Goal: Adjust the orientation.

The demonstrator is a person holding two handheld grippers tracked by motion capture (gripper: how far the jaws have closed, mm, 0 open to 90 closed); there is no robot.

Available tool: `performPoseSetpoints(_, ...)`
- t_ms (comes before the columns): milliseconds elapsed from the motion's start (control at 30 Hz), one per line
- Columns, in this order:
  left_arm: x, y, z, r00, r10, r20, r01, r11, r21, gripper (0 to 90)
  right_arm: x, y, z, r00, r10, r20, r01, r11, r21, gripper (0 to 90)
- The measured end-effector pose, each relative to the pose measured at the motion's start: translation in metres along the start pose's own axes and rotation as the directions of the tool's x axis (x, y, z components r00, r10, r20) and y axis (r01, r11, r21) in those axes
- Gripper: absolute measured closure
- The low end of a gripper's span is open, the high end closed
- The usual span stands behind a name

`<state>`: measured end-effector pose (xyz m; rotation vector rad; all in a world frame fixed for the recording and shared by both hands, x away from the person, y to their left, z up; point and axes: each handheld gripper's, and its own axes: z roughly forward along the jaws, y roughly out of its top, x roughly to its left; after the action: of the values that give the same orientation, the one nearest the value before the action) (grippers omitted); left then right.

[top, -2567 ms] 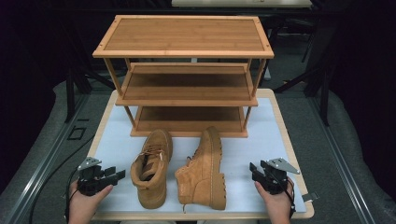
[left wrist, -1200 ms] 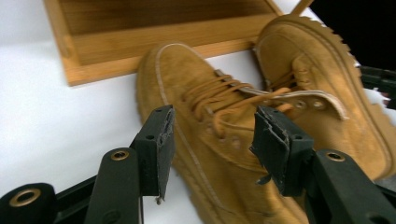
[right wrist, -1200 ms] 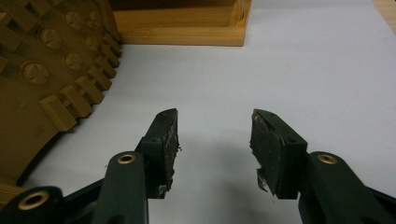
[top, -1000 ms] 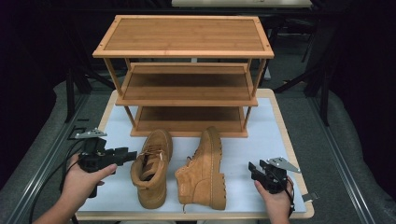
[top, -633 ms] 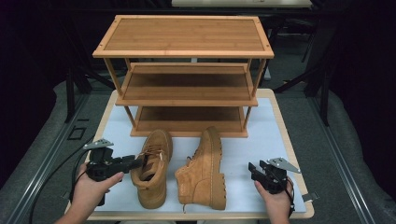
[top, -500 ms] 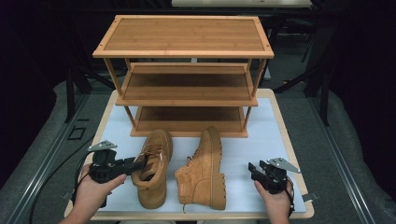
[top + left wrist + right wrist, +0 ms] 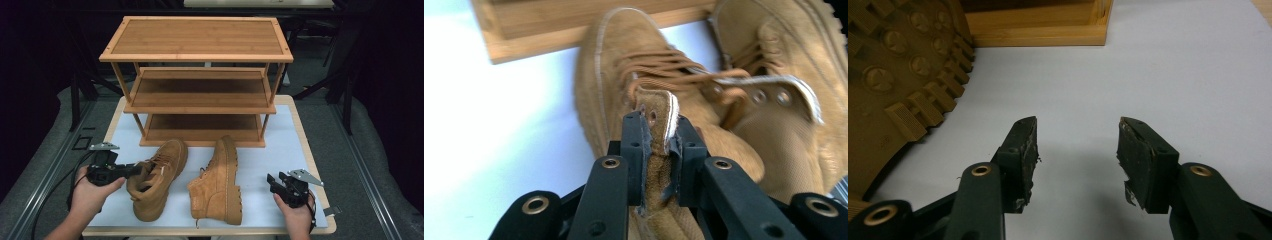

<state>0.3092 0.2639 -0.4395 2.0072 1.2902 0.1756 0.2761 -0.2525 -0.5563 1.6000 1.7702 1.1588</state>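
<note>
Left gripper [image 7: 659, 150] now on upright boot [image 7: 155, 177].

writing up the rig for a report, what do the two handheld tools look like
Both are black two-jaw tools. The left tool and the right tool each carry a grey three-cornered plate on top and trail a black cable. Up close, the jaw arms have brass-coloured rivets, and the right tool's black pads look worn and frayed at the edges. No sleeves are visible on the forearms.
</note>
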Motion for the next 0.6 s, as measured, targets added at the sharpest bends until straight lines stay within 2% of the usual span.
performPoseSetpoints(100,0.008,0.004,-0.002,1.0,0.002,0.005,-0.002,0.9999,0.01,80.1,0.0,0.0,0.0,1.0,0.0,-0.001,0.0,1.0,0.002,49.9)
performPoseSetpoints(267,0.016,0.013,-0.004,0.9989,0.041,-0.021,-0.04,0.9979,0.05,80.1,0.001,0.0,0.0,1.0,-0.001,0.0,0.001,1.0,0.008,49.9)
performPoseSetpoints(333,0.018,0.016,-0.002,0.9983,0.058,-0.008,-0.057,0.9954,0.077,79.3,0.0,0.0,0.001,1.0,0.002,0.0,-0.002,1.0,0.0,49.9)
performPoseSetpoints(400,0.02,0.019,-0.002,0.9987,0.049,0.012,-0.05,0.9934,0.104,77.8,0.0,0.0,0.001,1.0,0.003,0.0,-0.003,1.0,0.001,49.9)
performPoseSetpoints(500,0.018,0.026,-0.001,0.9973,0.073,-0.001,-0.072,0.9835,0.166,74.4,0.0,0.0,0.0,1.0,0.003,0.001,-0.003,1.0,0.022,49.9)
performPoseSetpoints(533,0.016,0.029,0.001,0.9978,0.066,-0.008,-0.063,0.9801,0.188,70.0,0.0,0.0,0.0,1.0,0.0,0.0,0.0,1.0,0.022,49.9)
performPoseSetpoints(567,0.015,0.032,0.001,0.9975,0.07,-0.013,-0.066,0.9754,0.211,67.1,0.0,0.0,0.001,1.0,0.004,-0.001,-0.004,1.0,0.024,49.9)
performPoseSetpoints(600,0.014,0.034,0.002,0.9966,0.081,-0.015,-0.075,0.9666,0.245,66.7,0.0,-0.001,0.001,1.0,0.006,-0.006,-0.006,1.0,0.015,49.9)
